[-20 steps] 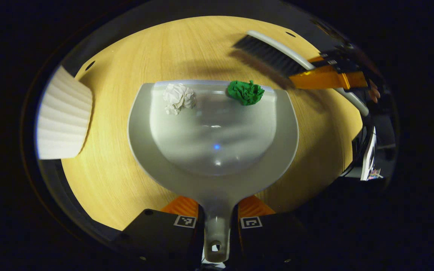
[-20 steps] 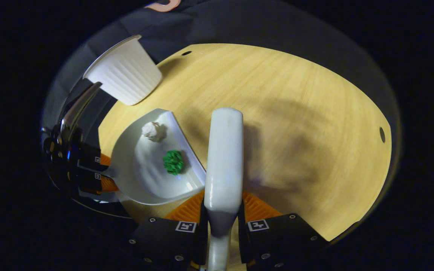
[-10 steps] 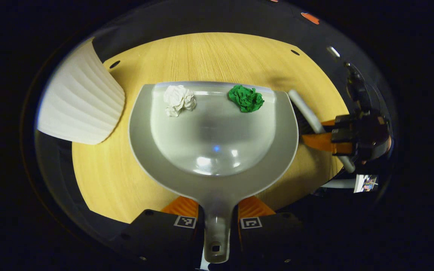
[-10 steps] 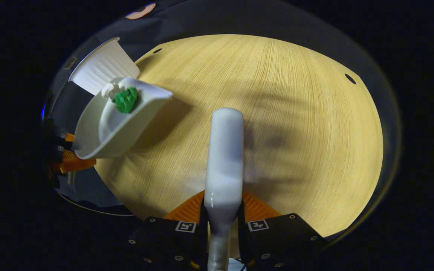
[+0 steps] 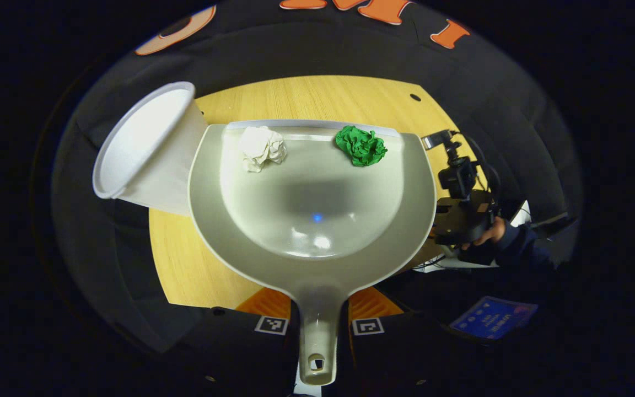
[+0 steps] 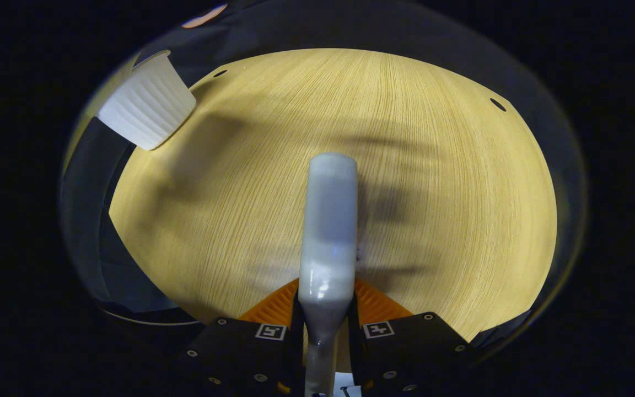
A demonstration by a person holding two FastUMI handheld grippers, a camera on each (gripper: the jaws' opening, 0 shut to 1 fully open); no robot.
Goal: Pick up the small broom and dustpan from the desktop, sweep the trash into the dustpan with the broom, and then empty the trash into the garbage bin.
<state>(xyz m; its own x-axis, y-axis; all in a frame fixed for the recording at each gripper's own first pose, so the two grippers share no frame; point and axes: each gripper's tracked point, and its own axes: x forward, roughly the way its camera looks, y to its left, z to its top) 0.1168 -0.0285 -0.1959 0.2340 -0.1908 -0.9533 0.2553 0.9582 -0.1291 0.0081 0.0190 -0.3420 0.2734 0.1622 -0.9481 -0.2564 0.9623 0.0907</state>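
Observation:
My left gripper (image 5: 317, 309) is shut on the handle of the grey dustpan (image 5: 312, 231), held above the wooden table (image 5: 317, 96). A white crumpled paper ball (image 5: 261, 148) and a green one (image 5: 360, 145) lie near the pan's front lip. The white ribbed garbage bin (image 5: 144, 146) stands just left of the pan, its open mouth showing. In the right gripper view my right gripper (image 6: 326, 300) is shut on the white broom (image 6: 328, 220), which points out over the table (image 6: 433, 165). The bin (image 6: 146, 110) sits at the far left there. The other gripper (image 5: 463, 212) and a hand show right of the pan.
The table's near edge (image 5: 185, 298) lies under the dustpan. A blue card (image 5: 491, 320) lies low at the right, off the table. Small holes mark the tabletop corners (image 6: 497, 104).
The dustpan has been lifted and carried toward the bin, whose open mouth now faces the left view. It has left the right gripper view. The broom hand has drawn back to the right.

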